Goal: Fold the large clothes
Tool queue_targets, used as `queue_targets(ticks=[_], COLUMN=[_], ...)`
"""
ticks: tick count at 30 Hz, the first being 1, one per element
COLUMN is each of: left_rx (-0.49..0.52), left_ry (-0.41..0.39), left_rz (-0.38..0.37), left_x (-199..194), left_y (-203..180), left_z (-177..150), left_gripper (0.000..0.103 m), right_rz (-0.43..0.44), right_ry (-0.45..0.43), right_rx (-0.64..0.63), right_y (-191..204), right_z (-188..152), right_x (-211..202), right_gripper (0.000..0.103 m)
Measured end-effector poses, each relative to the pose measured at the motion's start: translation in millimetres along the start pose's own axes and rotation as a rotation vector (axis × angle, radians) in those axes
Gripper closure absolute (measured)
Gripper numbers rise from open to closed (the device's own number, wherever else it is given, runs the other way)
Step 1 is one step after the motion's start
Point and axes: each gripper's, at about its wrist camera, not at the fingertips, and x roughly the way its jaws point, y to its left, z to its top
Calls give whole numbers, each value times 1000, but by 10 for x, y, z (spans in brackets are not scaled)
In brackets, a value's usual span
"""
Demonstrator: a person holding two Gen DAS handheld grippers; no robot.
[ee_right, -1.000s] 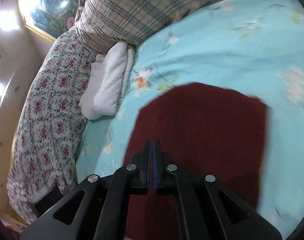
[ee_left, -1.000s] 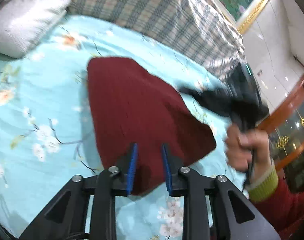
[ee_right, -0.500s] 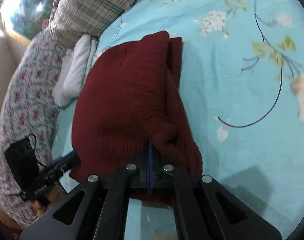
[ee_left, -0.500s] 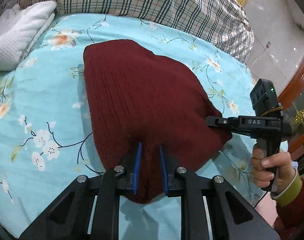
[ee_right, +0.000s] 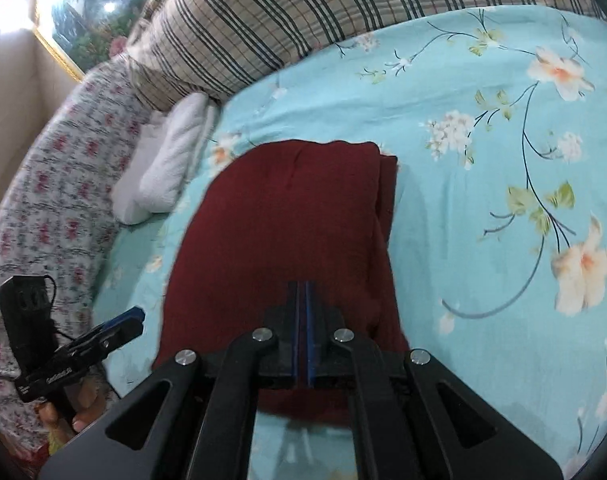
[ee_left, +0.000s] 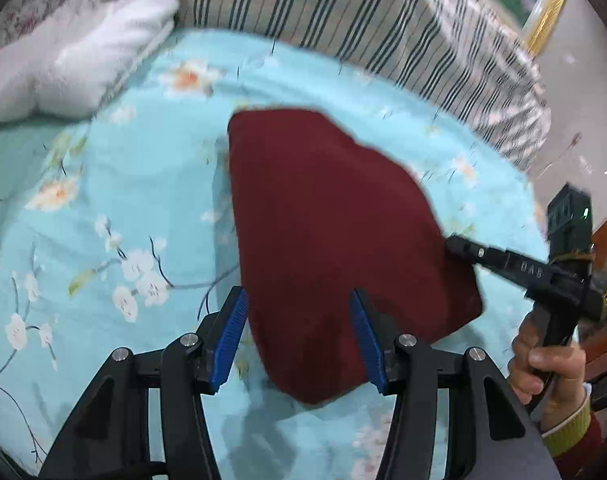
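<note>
- Left wrist view: the left hand-held gripper [ee_left: 299,330] is being held with its blue-padded fingers [ee_left: 232,334] spread wide apart, above the near edge of the folded dark red knitted garment [ee_left: 327,240]; nothing is being gripped.
- The garment is lying flat on the light blue floral bed sheet [ee_left: 103,200].
- The right hand-held gripper [ee_left: 455,246] is being seen at the garment's right edge.
- Right wrist view: the right hand-held gripper [ee_right: 302,308] is being kept pressed together over the garment [ee_right: 287,216]; whether cloth is pinched cannot be told.
- A white folded towel [ee_right: 167,164] and a plaid pillow [ee_right: 303,12] are lying beyond the garment.
</note>
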Motion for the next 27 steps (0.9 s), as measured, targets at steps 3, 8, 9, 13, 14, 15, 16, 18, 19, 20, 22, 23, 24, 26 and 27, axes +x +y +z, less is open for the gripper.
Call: queue_targets(ticks=[3,8,9,13,14,15,16,18,19,20,22,23,24,26,27], left_rx=[-34,-56,-52,-58,-57,-56,-54,-46,-40,-32,-9,0,3,2,0], left_ry=[57,61,61,62,63,64,65,69,71,73,76,77,79,92,96], left_rz=[-14,-34,-34,-42,-44,-44,-45,-46,-45,-40,-31,-25,-21,-21,-21], left_x=[231,281,280,272,288,294,296,305,308,306,296,309,326,394,412], left_y=[45,93,89,95,103,97,100,100,85,67,18,-8,-21,-38,-31], left_z=[-51,-54,-57,-59,-60,-57,-53,-42,-33,-24,-15,-15,-15,-3,1], left_gripper=[45,42,42,42,42,42,42,42,42,42,42,42,42,40,40], right_rz=[-88,-84,-77,-94,-112,-118,-113,-93,-65,-38,-58,-63,-70,-110,-124], right_ry=[63,63,47,-14,-17,-18,-22,-9,13,47,23,-6,-43,-58,-27], right_rx=[6,27,31,53,61,73,84,117,131,135,97,82,74,78,80], right_y=[-70,-154,-142,-143,-173,-208,-224,-306,-337,-347,-246,-212,-187,-223,-270], right_z=[-24,-133,-121,10,63,111,151,217,239,264,326,347,375,404,407], right_x=[244,276,218,103,127,160,201,310,374,465,436,361,264,245,321], right_gripper=[101,101,101,92,76,61,58,59,63,83,92,93,94,96,96])
